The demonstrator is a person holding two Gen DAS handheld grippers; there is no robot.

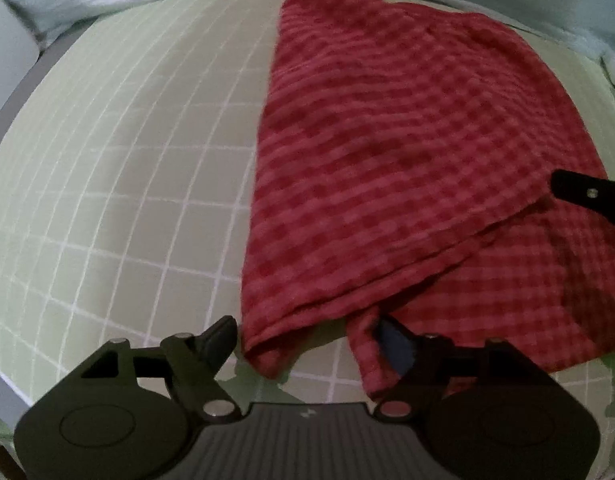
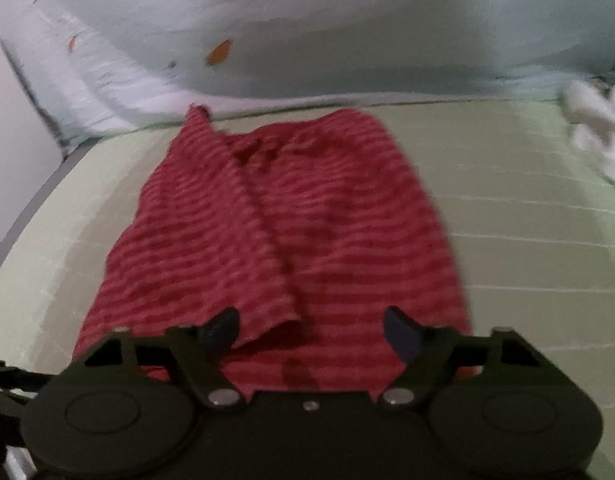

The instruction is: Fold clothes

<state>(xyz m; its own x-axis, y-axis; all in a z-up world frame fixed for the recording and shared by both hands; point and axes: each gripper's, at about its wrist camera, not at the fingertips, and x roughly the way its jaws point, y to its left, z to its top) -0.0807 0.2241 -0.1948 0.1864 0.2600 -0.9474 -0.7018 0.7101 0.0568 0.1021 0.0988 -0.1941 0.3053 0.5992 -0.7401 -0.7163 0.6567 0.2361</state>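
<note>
A red checked cloth lies on a pale green gridded mat, folded over itself with a top layer across a lower layer. My left gripper is open, its fingers spread on either side of the cloth's near corner. The tip of the right gripper shows at the right edge over the cloth. In the right wrist view the same cloth stretches away from me, with a ridge down its middle. My right gripper is open just above the cloth's near edge.
The mat lies on a grey-edged table. Pale blue-white sheeting rises behind it. A crumpled white cloth lies at the far right. A white panel stands at the left.
</note>
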